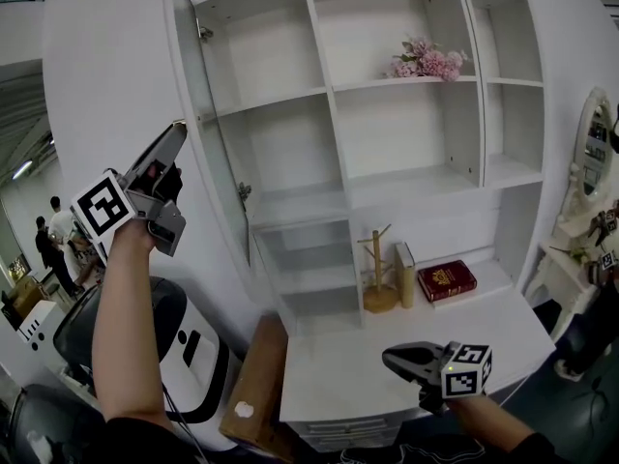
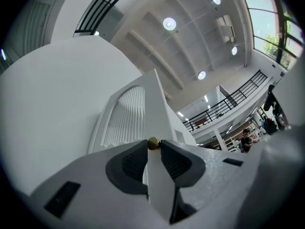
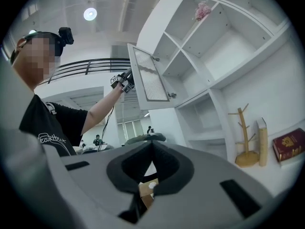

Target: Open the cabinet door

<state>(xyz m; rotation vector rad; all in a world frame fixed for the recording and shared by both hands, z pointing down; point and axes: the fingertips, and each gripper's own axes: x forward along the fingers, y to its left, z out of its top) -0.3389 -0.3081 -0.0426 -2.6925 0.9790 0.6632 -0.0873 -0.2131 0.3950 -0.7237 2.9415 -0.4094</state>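
No wording is legible: the red book (image 1: pixel 447 280) beside the wooden stand (image 1: pixel 378 274) bears only a tiny gold mark, and the shirt (image 3: pixel 47 128) print is blurred.

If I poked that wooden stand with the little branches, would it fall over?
Probably not from a soft poke: the wooden stand sits on a wide round base. It's tall and thin, though, so a poke near the top would likely make it wobble. If it did tip, it might bump the upright book standing close beside it.
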